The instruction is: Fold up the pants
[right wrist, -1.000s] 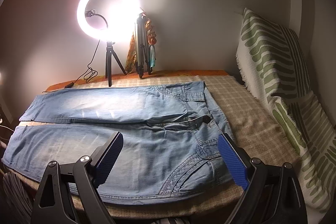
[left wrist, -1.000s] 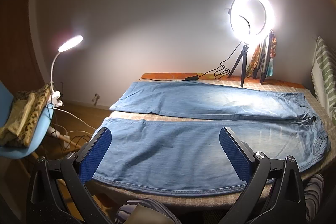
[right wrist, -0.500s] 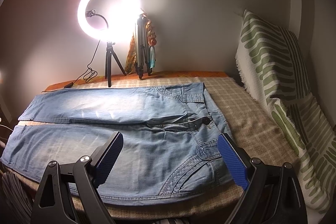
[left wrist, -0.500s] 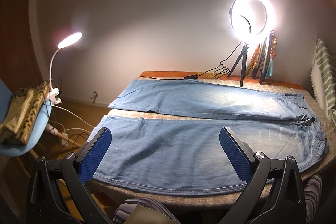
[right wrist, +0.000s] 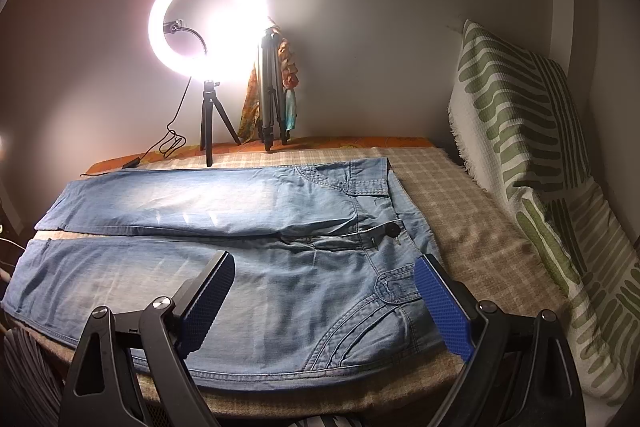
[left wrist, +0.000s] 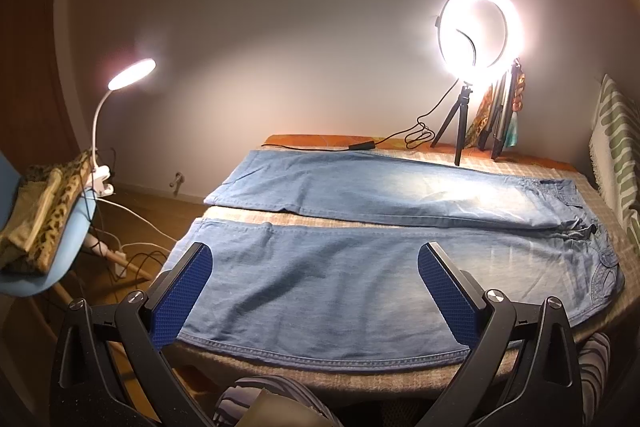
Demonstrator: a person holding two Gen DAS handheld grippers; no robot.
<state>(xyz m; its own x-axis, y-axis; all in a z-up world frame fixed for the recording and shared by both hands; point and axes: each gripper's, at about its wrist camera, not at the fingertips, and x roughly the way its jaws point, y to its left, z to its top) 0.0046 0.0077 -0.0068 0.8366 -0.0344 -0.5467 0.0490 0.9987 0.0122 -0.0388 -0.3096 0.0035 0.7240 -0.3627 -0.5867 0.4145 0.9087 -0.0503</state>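
Light blue jeans [left wrist: 340,279] lie flat on the checked bed cover, legs spread apart toward the left, waistband at the right; they also show in the right wrist view [right wrist: 248,267]. My left gripper [left wrist: 312,267] is open and empty, held above the near leg close to the bed's front edge. My right gripper [right wrist: 324,279] is open and empty, held above the near hip and pocket seams. The far leg [right wrist: 192,199] lies parallel behind, with a strip of cover between the legs.
A lit ring light on a tripod [left wrist: 476,27] and a folded tripod [right wrist: 270,87] stand at the bed's far edge with a cable. A green-patterned pillow [right wrist: 532,167] leans at the right. A blue chair [left wrist: 52,259] with clothes and a clip lamp [left wrist: 130,73] stand left.
Both grippers have shifted slightly, so the jeans sit a little further right in the left view and lower left in the right view. Jaws stay open; the jeans have not moved.
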